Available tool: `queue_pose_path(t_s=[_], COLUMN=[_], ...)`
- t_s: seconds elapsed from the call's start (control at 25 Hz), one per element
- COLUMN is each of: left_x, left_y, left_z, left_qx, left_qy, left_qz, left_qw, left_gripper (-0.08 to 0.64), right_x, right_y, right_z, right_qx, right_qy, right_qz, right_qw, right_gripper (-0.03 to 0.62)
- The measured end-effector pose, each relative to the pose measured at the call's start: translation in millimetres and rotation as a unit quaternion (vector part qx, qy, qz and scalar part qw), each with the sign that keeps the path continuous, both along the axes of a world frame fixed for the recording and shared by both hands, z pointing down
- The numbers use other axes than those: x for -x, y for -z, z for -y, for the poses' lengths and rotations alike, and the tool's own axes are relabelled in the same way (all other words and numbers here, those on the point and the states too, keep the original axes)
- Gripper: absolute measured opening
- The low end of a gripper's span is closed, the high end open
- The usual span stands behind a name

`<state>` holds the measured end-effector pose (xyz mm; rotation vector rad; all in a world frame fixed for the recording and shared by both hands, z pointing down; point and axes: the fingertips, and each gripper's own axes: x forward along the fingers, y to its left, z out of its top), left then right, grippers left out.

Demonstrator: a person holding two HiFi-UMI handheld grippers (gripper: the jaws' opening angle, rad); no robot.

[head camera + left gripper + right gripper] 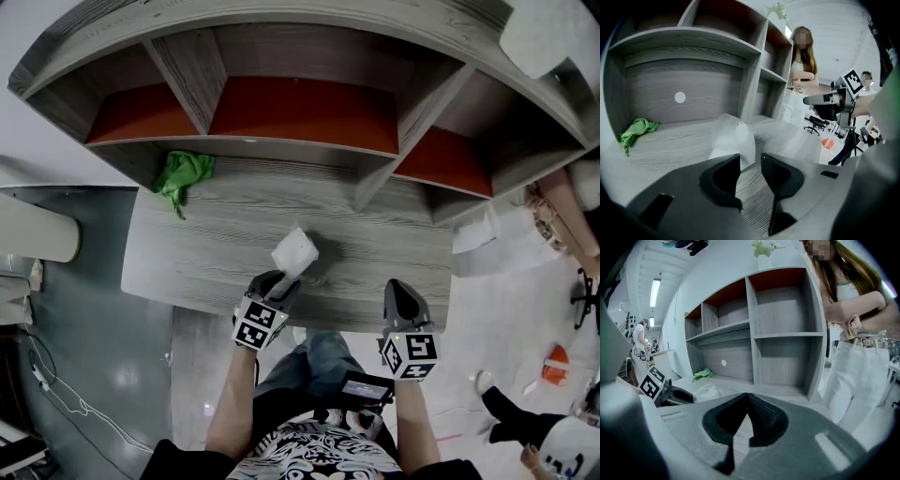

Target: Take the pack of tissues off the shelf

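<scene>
The pack of tissues (pixel 295 251), white and in clear wrap, lies on the grey wooden bottom board of the shelf unit (pixel 216 253), near its front edge. My left gripper (pixel 280 283) sits just in front of it and is open. In the left gripper view the pack (pixel 732 138) stands right beyond the parted jaws of the left gripper (pixel 750 157), apart from the pads. My right gripper (pixel 400 289) hovers over the board's front edge to the right. It is shut and holds nothing, and its tips meet in the right gripper view (pixel 748 395).
A crumpled green cloth (pixel 183 176) lies at the board's back left. Open compartments with red backs (pixel 300 112) rise behind. A person in white trousers (pixel 860 376) stands right of the shelf unit. An office chair (pixel 816 123) is farther off.
</scene>
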<state>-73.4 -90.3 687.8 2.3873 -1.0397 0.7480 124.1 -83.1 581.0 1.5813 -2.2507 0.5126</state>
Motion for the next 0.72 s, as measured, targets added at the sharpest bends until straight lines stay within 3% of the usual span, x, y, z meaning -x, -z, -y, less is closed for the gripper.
queue_pose_path(t_s=[0.2, 0.52, 0.72], left_x=[-8, -7, -3], left_y=[-7, -4, -12], left_z=[-12, -20, -25], left_qx=[0.033, 0.045, 0.067], left_qy=[-0.034, -0.029, -0.002], left_qz=[0.003, -0.013, -0.006], left_qw=[0.9988, 0.9985, 0.9977], left_gripper=[0.138, 0.139, 0.198], right_x=[2, 7, 4], right_y=[0, 6, 9], right_z=[-1, -3, -5], right_qx=[0.001, -0.006, -0.01], right_qy=[0.001, 0.007, 0.007], right_qz=[0.002, 0.004, 0.007], right_qw=[1.0, 1.0, 1.0], right_gripper=[0.005, 0.005, 0.005])
